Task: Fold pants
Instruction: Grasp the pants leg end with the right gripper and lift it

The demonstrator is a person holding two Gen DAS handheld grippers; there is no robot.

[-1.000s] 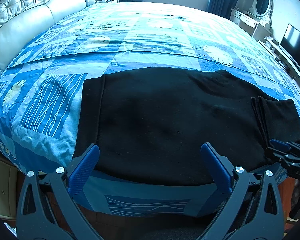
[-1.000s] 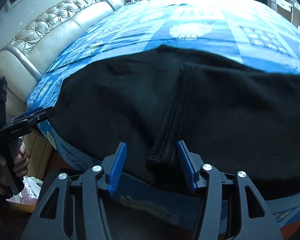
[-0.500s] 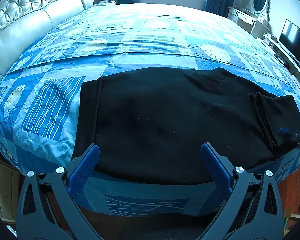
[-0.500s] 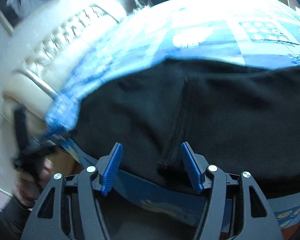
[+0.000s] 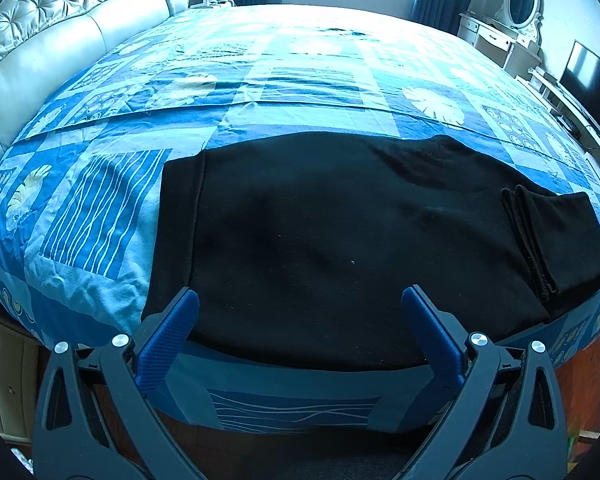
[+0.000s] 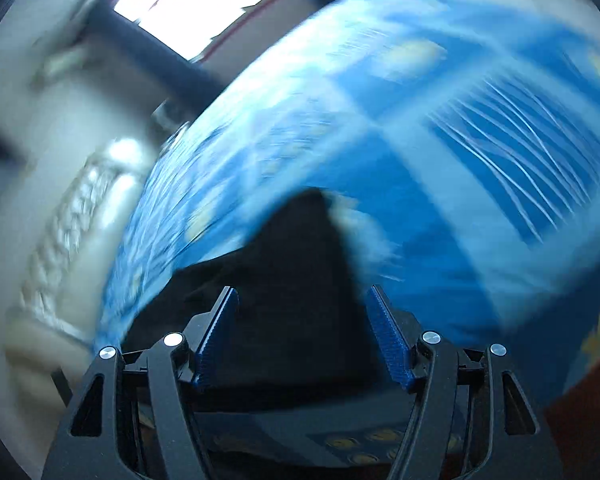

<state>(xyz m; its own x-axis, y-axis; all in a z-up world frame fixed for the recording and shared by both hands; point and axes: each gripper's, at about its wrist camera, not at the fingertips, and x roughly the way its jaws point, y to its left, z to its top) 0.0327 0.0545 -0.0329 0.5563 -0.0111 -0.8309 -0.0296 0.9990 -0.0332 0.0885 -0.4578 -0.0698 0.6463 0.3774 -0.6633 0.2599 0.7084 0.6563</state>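
Observation:
Black pants (image 5: 340, 240) lie flat along the near edge of the bed, waistband at the left, the leg ends folded back over themselves at the right (image 5: 548, 240). My left gripper (image 5: 300, 300) is open and empty, hovering over the pants' near edge. My right gripper (image 6: 302, 300) is open and empty; its view is motion-blurred, with a dark end of the pants (image 6: 292, 280) between and beyond its fingers.
The bed has a blue patterned cover (image 5: 300, 80) and a padded cream headboard (image 5: 60, 32) at the left. A white dresser with mirror (image 5: 512, 20) and a TV (image 5: 588, 76) stand at the right. A wooden cabinet (image 5: 4, 380) is below left.
My right gripper has swung fast and rolled, opening wider; it has left the left wrist view. My left gripper has drawn back a little and stays open. The pants have not moved.

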